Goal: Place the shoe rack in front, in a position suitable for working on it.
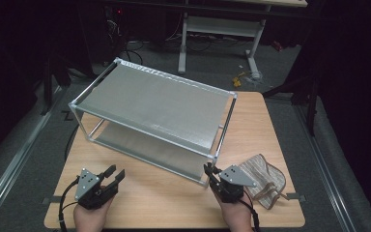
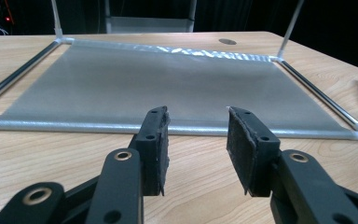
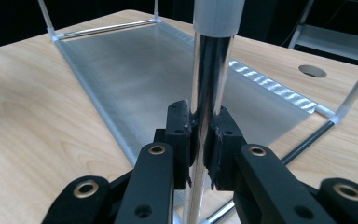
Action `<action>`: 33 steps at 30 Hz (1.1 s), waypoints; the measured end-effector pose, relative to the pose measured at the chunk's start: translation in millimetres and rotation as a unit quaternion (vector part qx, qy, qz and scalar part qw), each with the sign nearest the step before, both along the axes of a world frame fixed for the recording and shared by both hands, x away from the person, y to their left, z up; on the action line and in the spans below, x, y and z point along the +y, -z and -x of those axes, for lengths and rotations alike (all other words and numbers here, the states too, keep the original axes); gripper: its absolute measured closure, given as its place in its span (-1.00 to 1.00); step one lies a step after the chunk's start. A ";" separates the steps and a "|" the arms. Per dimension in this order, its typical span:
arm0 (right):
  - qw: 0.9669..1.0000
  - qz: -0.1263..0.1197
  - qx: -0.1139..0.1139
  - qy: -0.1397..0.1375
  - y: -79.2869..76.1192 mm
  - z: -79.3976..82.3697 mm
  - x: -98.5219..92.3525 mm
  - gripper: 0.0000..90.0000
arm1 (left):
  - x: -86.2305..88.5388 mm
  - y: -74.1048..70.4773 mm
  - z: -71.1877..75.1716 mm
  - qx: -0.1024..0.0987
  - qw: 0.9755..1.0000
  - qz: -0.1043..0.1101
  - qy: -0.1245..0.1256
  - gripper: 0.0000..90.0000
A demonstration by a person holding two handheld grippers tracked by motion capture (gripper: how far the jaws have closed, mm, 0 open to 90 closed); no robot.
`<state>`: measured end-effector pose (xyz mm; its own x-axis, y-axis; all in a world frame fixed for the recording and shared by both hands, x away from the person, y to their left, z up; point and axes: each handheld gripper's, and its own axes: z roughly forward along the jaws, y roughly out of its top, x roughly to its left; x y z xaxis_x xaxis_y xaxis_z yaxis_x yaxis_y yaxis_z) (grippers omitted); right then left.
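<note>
- High view, near edge: two hands come in from the bottom, each holding a claw. Left claw (image 1: 115, 174) rests low over the wooden bench (image 1: 164, 203), jaws apart with nothing between them, pointing toward the front of the rack (image 1: 157, 96) but well short of it.
- Right claw (image 1: 209, 173) sits at the rack's near right corner, jaws together around the upright post (image 1: 216, 154) there.
- Rack is a two-tier frame of silver tubes with grey mesh shelves; it stands on the bench, set at an angle, its far left corner reaching the bench's back edge.
- Striped cloth (image 1: 265, 179) lies crumpled on the bench just right of the right hand, clear of the rack.
- Left gripper view: both black jaws rise from the bottom with a plain gap between the pads (image 2: 161, 144), bare bench showing through. Lower shelf (image 2: 168, 88) lies flat ahead, its front tube (image 2: 74, 126) just beyond the jaw tips, untouched. White edge of cloth at the far right.
- Right gripper view: chrome post (image 3: 209, 93) stands upright between the jaws, pads (image 3: 179, 135) pressed on it from both sides. Lower shelf stretches away behind; a round hole (image 3: 312, 71) shows in the bench top.
</note>
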<state>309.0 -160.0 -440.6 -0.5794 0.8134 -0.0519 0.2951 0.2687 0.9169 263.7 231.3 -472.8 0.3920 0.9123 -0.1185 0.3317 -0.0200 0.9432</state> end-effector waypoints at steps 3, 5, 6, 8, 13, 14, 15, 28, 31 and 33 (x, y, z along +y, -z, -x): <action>1.000 -0.002 -0.002 0.003 0.5 -5.0 2.1 0.72 | 0.0 0.9 -0.4 0.001 1.000 0.002 0.003 0.30; 1.000 -0.004 -0.008 0.005 0.9 -1.8 0.3 0.58 | -0.5 0.7 0.0 -0.001 1.000 0.000 0.004 0.30; 1.000 -0.003 -0.010 0.004 1.5 0.7 -1.5 0.54 | -1.0 0.7 0.3 -0.001 1.000 0.001 0.005 0.30; 1.000 -0.001 -0.013 0.003 3.0 6.4 -4.9 0.53 | -1.8 0.8 0.1 -0.002 1.000 0.001 0.006 0.31; 1.000 -0.005 -0.010 0.003 4.0 9.4 -10.6 0.78 | -4.0 1.7 0.8 0.000 1.000 0.001 0.010 0.31; 1.000 -0.007 -0.011 0.003 4.1 9.3 -9.6 0.79 | -4.4 1.8 1.2 0.001 1.000 0.001 0.010 0.31; 1.000 -0.006 -0.011 0.004 4.0 9.2 -8.5 0.79 | -4.8 1.9 1.6 0.001 1.000 0.001 0.011 0.31; 1.000 -0.008 -0.010 -0.006 3.0 21.1 -24.2 0.35 | -10.7 3.4 6.1 0.002 1.000 -0.003 0.031 0.31; 1.000 -0.002 -0.005 0.021 3.4 22.7 -50.3 0.25 | -12.2 3.9 6.9 0.003 0.999 -0.006 0.035 0.31; 0.999 0.006 -0.007 0.046 4.3 20.9 -70.1 0.18 | -14.0 3.8 7.9 0.002 0.999 -0.011 0.038 0.30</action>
<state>288.1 -230.0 -444.9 -0.5020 0.8621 -0.0700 0.3058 0.2526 0.9180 255.8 217.4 -476.6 0.4603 0.8821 -0.0999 0.3314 -0.0664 0.9412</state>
